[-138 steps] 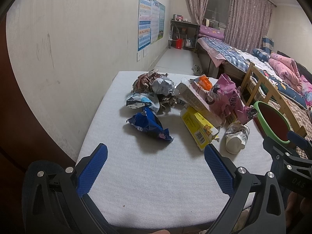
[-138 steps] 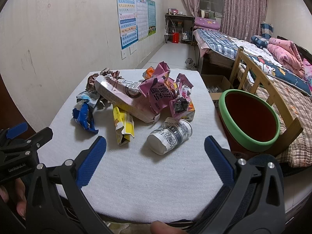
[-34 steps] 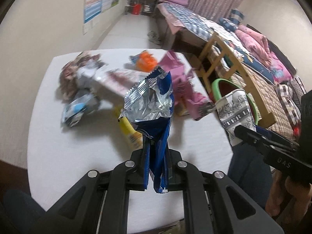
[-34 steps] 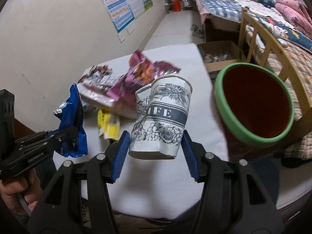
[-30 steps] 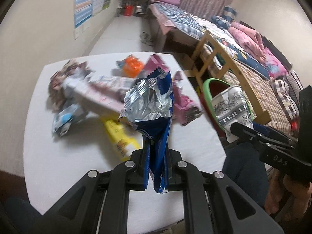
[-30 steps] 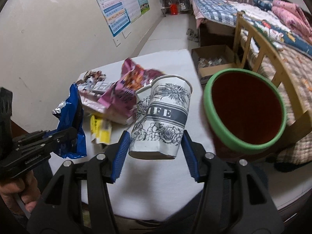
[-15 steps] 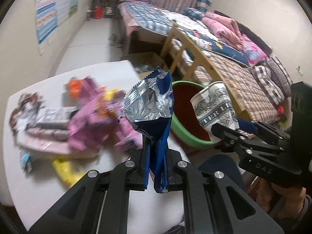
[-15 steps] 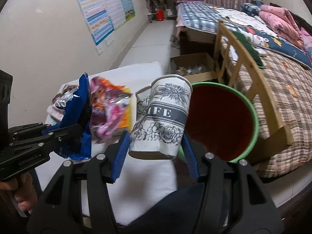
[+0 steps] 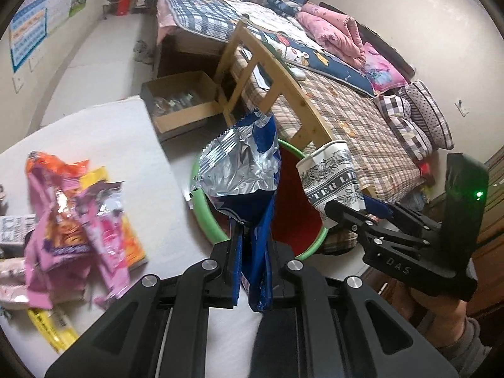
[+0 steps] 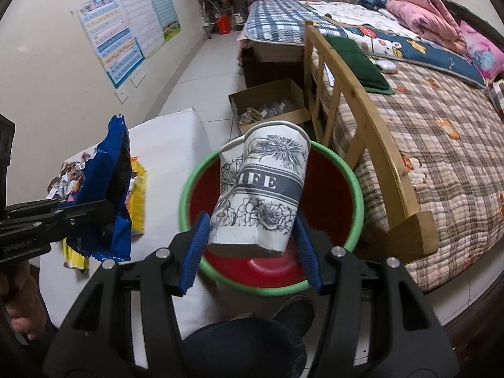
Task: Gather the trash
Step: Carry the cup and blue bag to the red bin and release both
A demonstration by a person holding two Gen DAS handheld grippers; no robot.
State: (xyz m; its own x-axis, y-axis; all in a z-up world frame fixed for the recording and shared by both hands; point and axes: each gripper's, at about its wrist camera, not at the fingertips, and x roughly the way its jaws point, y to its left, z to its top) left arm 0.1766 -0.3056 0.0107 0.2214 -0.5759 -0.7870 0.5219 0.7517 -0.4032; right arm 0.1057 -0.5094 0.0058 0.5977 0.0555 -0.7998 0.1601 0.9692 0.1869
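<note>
Left fingers [image 9: 252,245] pinching blue wrapper [image 9: 249,182], right fingers [image 10: 297,239] clamping paper cup [image 10: 264,195], over green-rimmed bin [image 10: 189,189].

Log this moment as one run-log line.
phase: carrying trash to bin | left gripper: shut on blue wrapper | right gripper: shut on paper cup | red bin: below cup

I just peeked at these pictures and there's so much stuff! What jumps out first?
A crumpled paper cup pinched in the right gripper, held over a red bin with a green rim. Next to it, the left gripper clamps a blue and silver snack bag. More wrappers lie heaped on the white table.
</note>
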